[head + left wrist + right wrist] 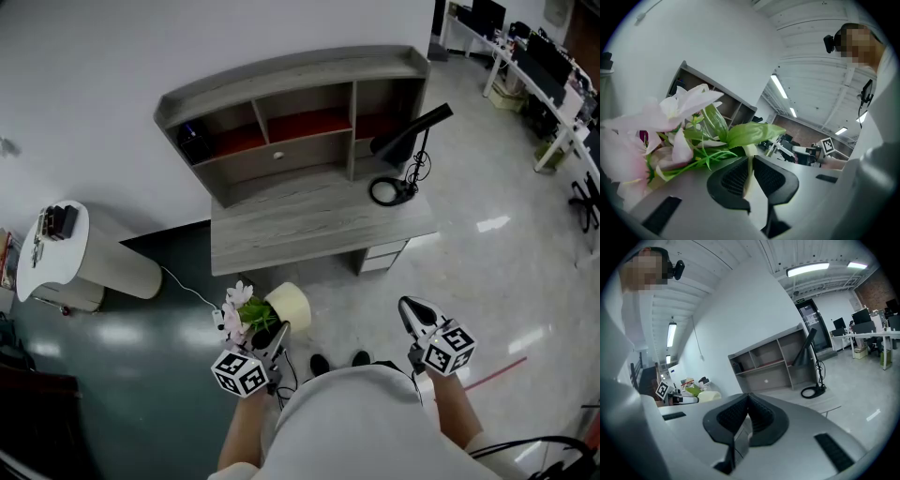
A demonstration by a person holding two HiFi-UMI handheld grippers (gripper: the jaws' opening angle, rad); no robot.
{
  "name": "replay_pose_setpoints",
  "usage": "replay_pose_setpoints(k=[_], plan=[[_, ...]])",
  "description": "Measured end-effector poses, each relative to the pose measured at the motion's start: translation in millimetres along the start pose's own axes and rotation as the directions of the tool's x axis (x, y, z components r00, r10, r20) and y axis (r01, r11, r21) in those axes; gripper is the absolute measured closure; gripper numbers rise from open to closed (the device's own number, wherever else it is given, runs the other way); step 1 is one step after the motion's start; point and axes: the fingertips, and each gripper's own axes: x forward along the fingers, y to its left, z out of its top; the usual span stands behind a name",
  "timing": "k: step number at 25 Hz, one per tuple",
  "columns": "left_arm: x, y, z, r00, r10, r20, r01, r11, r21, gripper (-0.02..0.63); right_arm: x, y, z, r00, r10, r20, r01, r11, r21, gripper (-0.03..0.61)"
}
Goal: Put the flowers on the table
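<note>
The flowers (246, 306) are pink blooms with green leaves in a cream pot (291, 305), held in the air in front of the grey desk (309, 225). My left gripper (277, 332) is shut on the pot's thin cream rim. In the left gripper view the rim (749, 174) is pinched in the left gripper (751, 160), with blooms (670, 117) and leaves (750, 133) fanning out to the left. My right gripper (407, 307) hovers to the right at about the same height; its tips meet with nothing between them (748, 397). The right gripper view shows the pot (708, 395) far left.
The desk carries a hutch (291, 117) with open shelves and a black lamp (405, 145) with a coiled cable at its right end. A white rounded unit (70, 253) stands on the left floor. Office tables (544, 70) fill the far right.
</note>
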Motion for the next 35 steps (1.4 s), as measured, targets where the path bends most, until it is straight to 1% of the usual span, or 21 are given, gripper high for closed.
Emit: replay_pose_setpoints(k=[8,18,27,35], plan=[[2.9,-4.7,-0.1,1.0,0.015,0.011,-0.015,1.0,-0.014,0.563,-4.2,-3.7,-0.5,1.0,0.021,-0.011,-0.021,1.0,-0.002,0.56],[17.6,-21.4,-7.8,0.999,0.038,0.019,-0.038,0.999,-0.018,0.563,-14.6,-25.1,2.7,0.998,0.052,-0.024,-0.052,0.999,-0.004,0.56],[33.9,-32.5,-10.5,0.996,0.08,0.026,-0.08,0.997,-0.015,0.563,-25.9,-50.2,2.7,0.997,0.076,-0.032,-0.075,0.997,0.005,0.558],[43.1,-23.7,-9.3,0.994,0.101,0.032,-0.1,0.995,-0.03,0.563,-17.3,-66.0,2.8,0.997,0.07,-0.038,-0.07,0.997,0.022,0.558]])
